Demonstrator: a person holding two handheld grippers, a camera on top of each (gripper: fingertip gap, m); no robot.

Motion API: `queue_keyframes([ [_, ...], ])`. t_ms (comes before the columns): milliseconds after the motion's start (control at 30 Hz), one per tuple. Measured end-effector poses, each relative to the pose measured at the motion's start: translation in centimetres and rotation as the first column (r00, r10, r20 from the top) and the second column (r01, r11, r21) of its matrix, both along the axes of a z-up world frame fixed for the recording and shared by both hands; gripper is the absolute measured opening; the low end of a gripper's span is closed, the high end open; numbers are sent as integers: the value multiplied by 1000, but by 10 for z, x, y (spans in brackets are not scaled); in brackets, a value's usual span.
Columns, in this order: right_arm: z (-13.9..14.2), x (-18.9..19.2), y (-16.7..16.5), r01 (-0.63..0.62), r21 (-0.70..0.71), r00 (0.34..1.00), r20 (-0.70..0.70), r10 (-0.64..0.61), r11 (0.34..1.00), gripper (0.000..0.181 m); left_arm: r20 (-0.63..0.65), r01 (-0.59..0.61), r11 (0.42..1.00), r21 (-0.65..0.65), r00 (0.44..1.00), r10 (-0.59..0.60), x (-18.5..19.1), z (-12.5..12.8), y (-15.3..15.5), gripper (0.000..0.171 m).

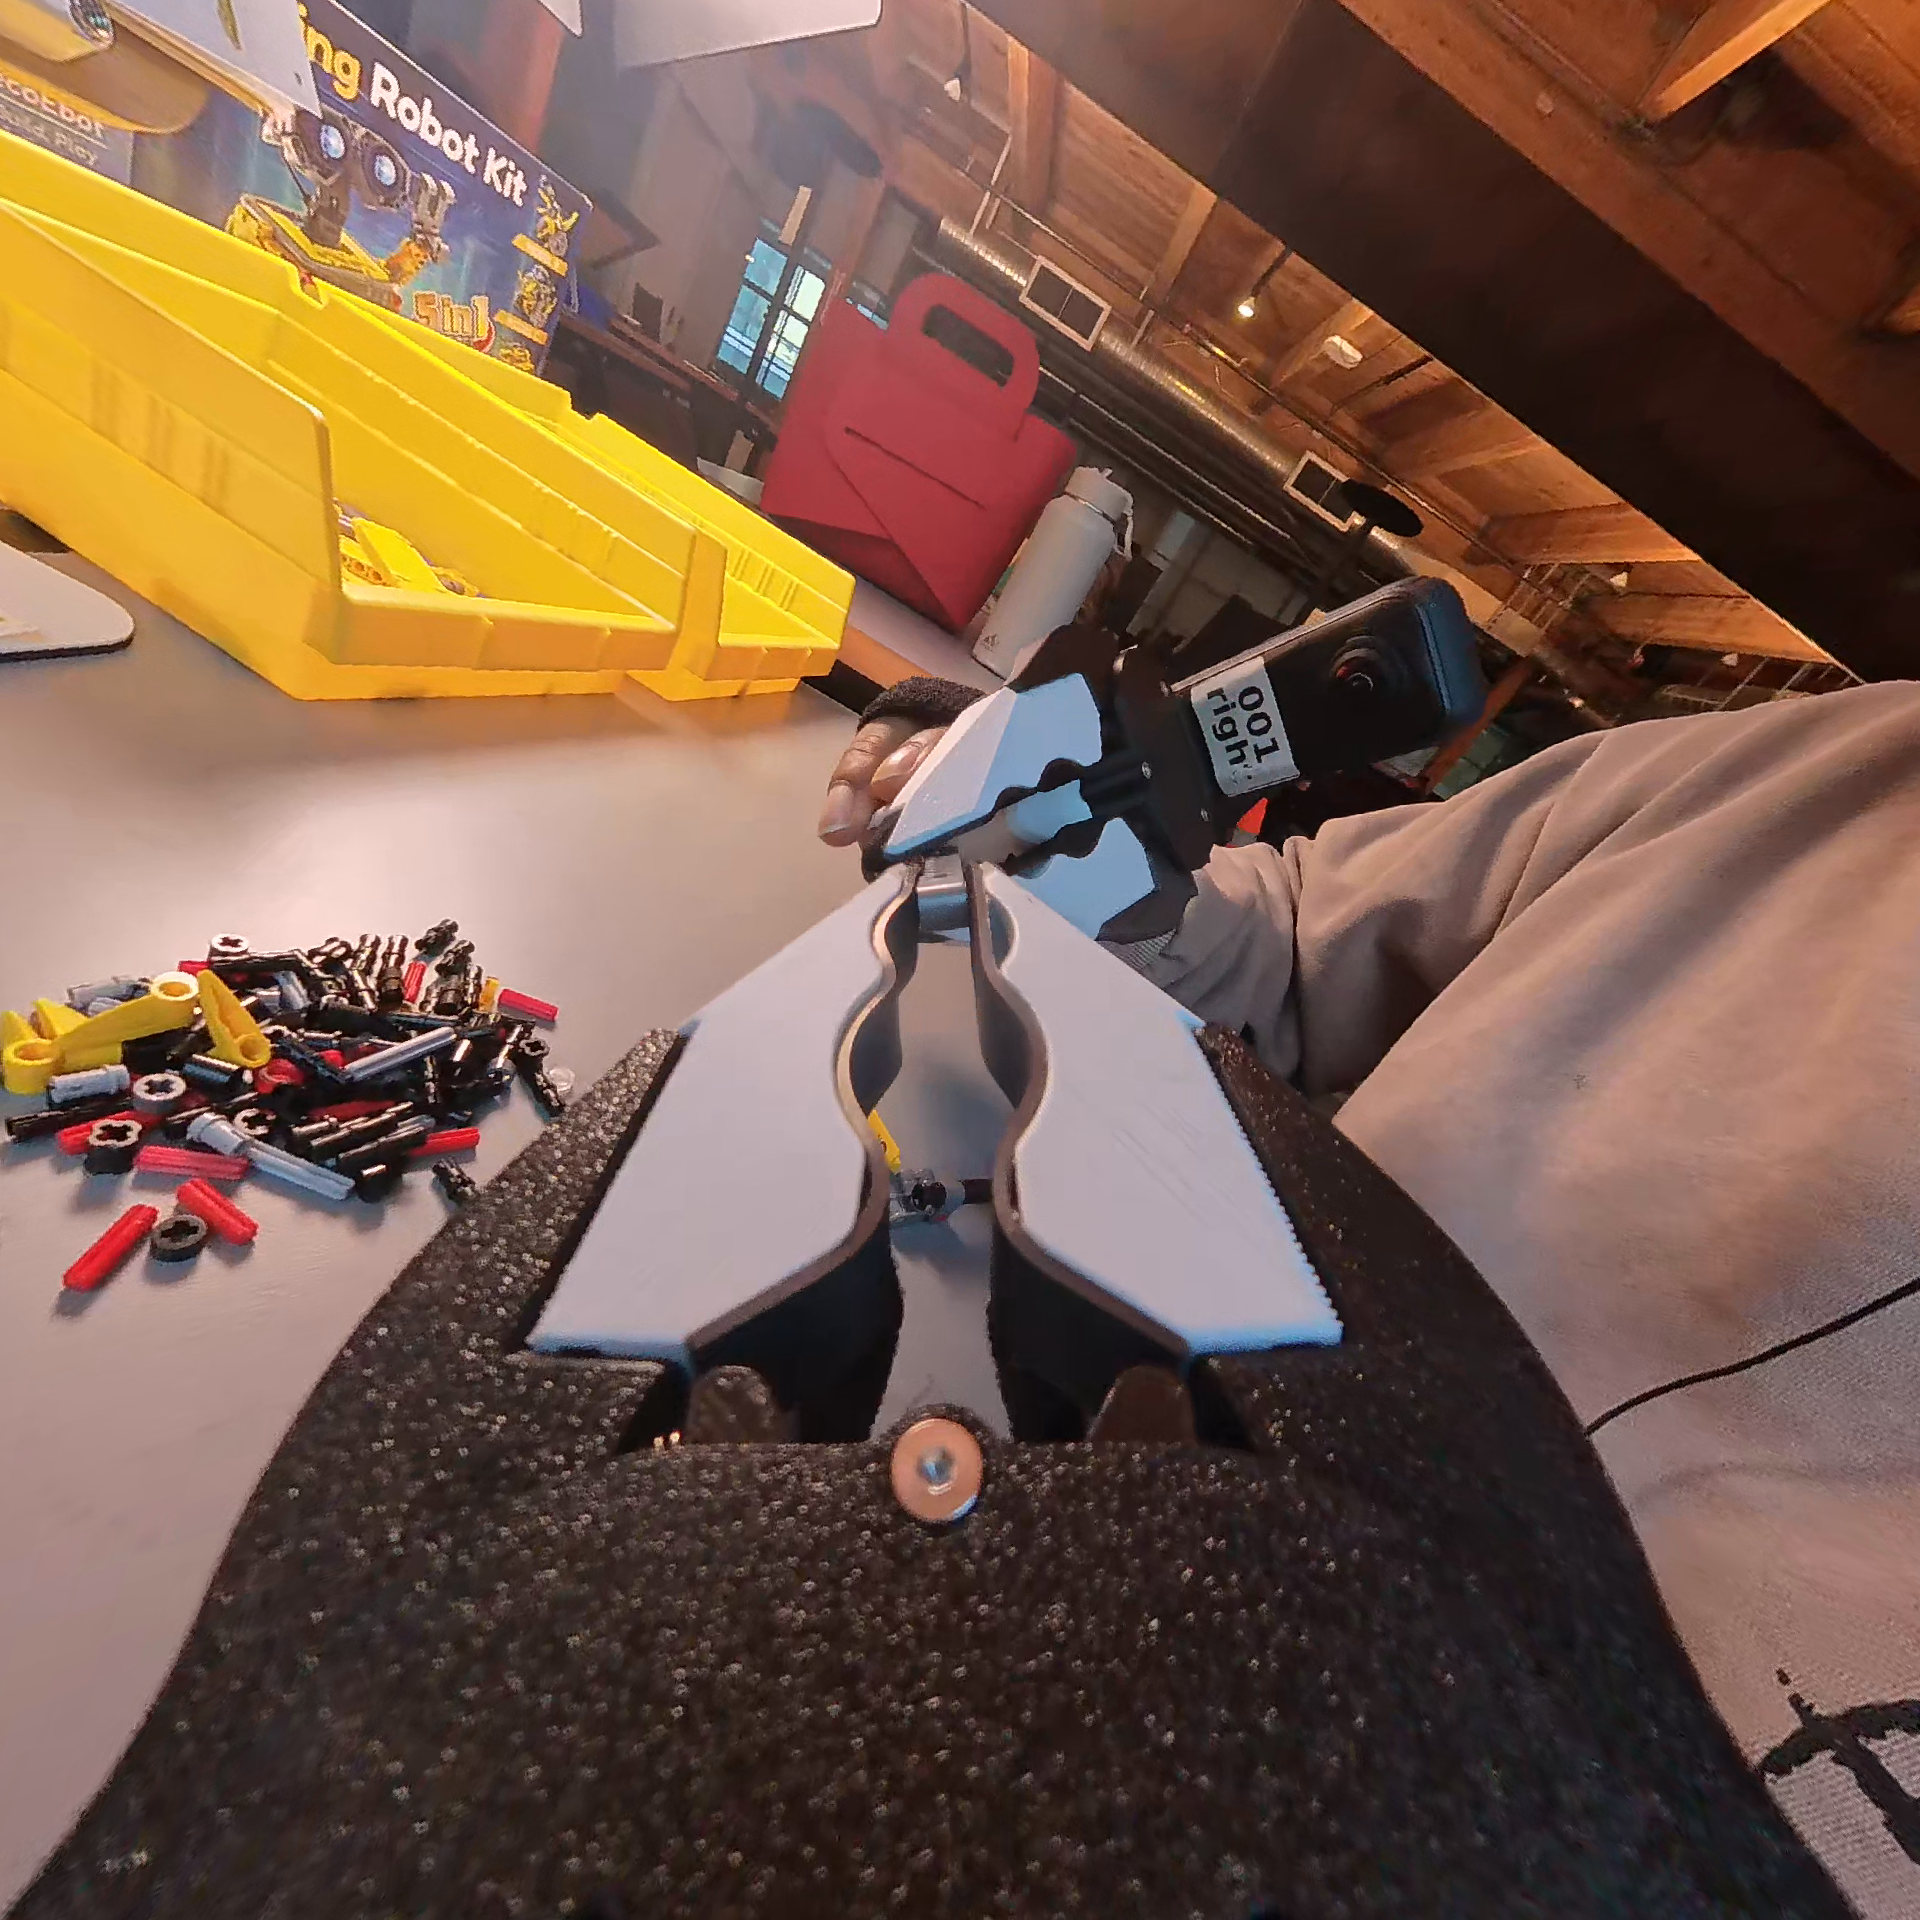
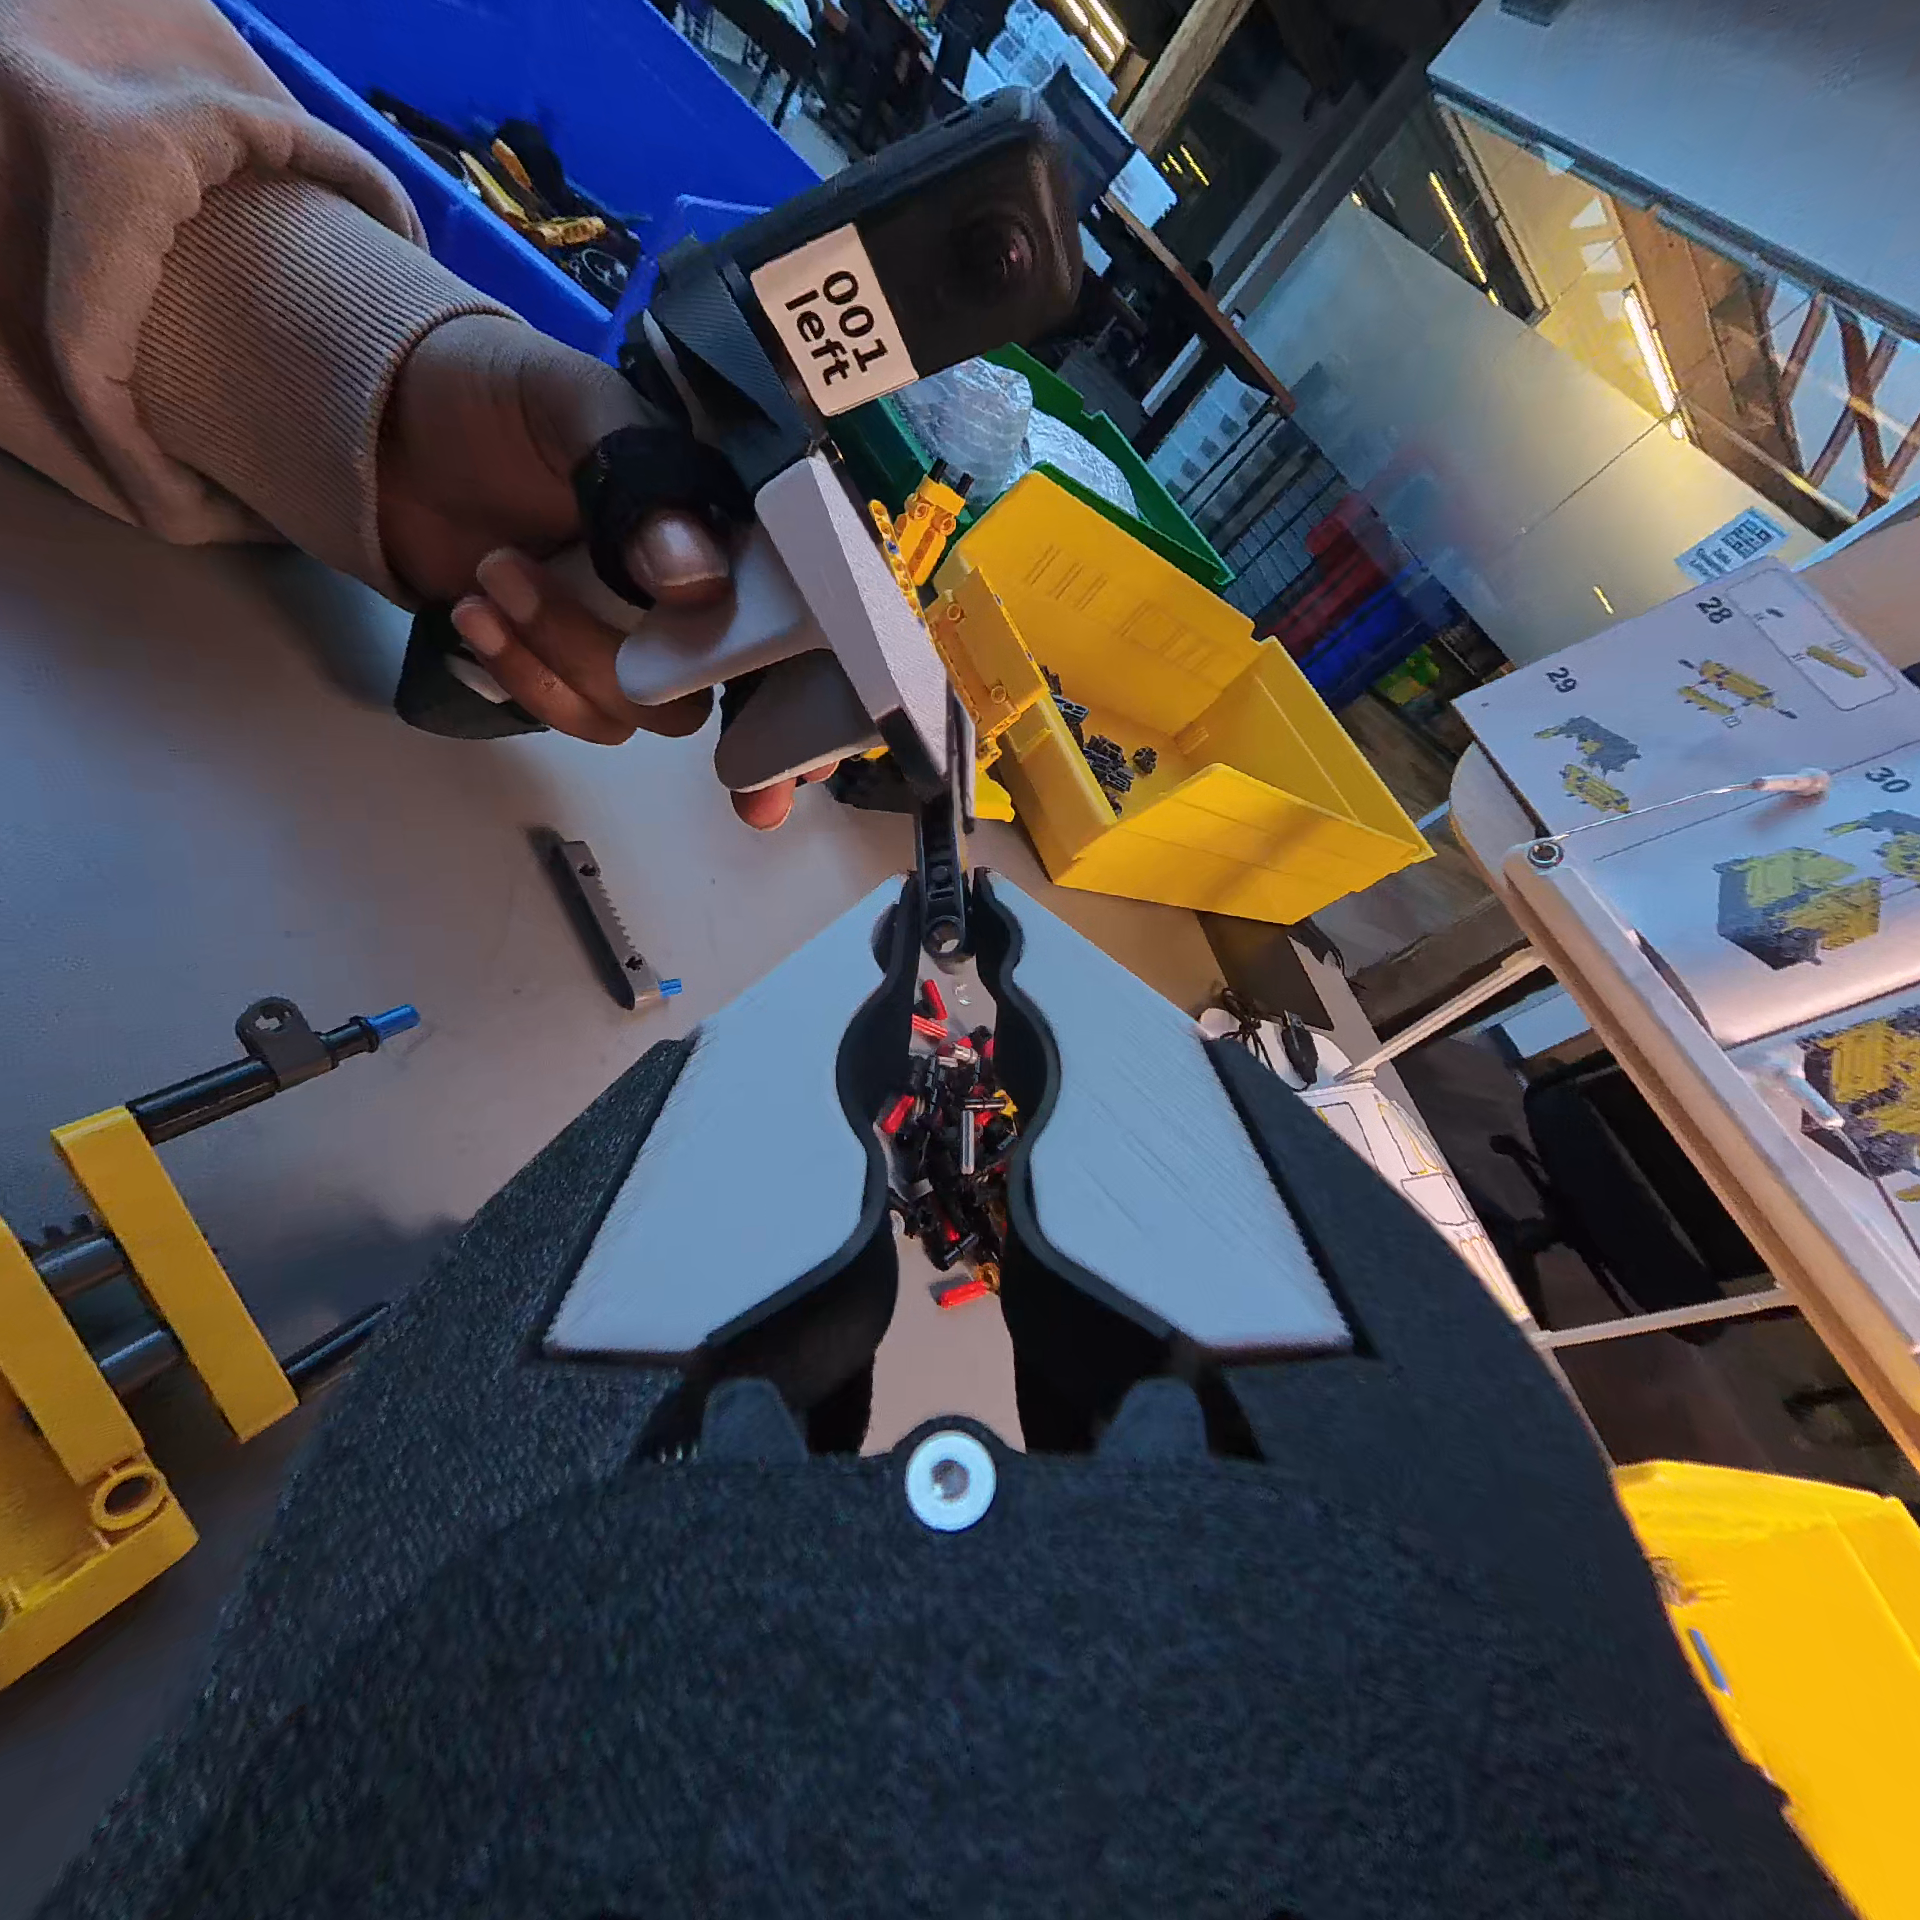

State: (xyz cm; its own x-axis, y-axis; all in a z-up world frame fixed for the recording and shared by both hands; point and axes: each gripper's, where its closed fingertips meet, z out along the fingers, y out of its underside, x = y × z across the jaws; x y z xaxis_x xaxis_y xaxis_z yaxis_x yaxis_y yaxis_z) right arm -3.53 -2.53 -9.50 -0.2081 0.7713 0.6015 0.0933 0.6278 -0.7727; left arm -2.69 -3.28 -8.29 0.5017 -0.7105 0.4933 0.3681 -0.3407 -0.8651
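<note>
Black beam (image 2: 940, 883) pinched between both tongs

Glossy plastic building pieces (image 1: 260, 1070) lie on a smooth matt table (image 1: 520, 852) beside a yellow plastic tray (image 1: 499, 582).

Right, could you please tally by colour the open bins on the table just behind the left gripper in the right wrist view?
Blue bin: 1
Green bin: 1
Yellow bin: 1
Total: 3
</note>
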Motion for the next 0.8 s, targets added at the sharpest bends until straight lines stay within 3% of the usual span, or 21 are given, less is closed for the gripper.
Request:
queue_keyframes([
  [233, 3, 3, 0, -15, 2, 1000, -20, 15, 1000, 9, 18, 5, 1000, 3, 1000, -5, -2, 3, -1, 6],
  [333, 2, 2, -3, -28, 9, 999, -17, 29, 1000, 22, 26, 9, 1000, 5, 1000, -10, -2, 5, -2, 6],
  [500, -3, 2, 0, -5, 87, 1000, -5, 5, 996, 7, 17, 40, 999, -4, 999, -40, 5, 3, -4, 6],
  [667, 2, 6, 2, -51, -62, 999, 16, 52, 997, 5, -12, 25, 1000, 1, 1000, -25, 2, 3, -3, 9],
  [800, 3, 9, 12, -59, -224, 997, 37, 69, 973, 5, -156, -39, 998, 45, 987, 45, -6, -3, 0, 9],
])
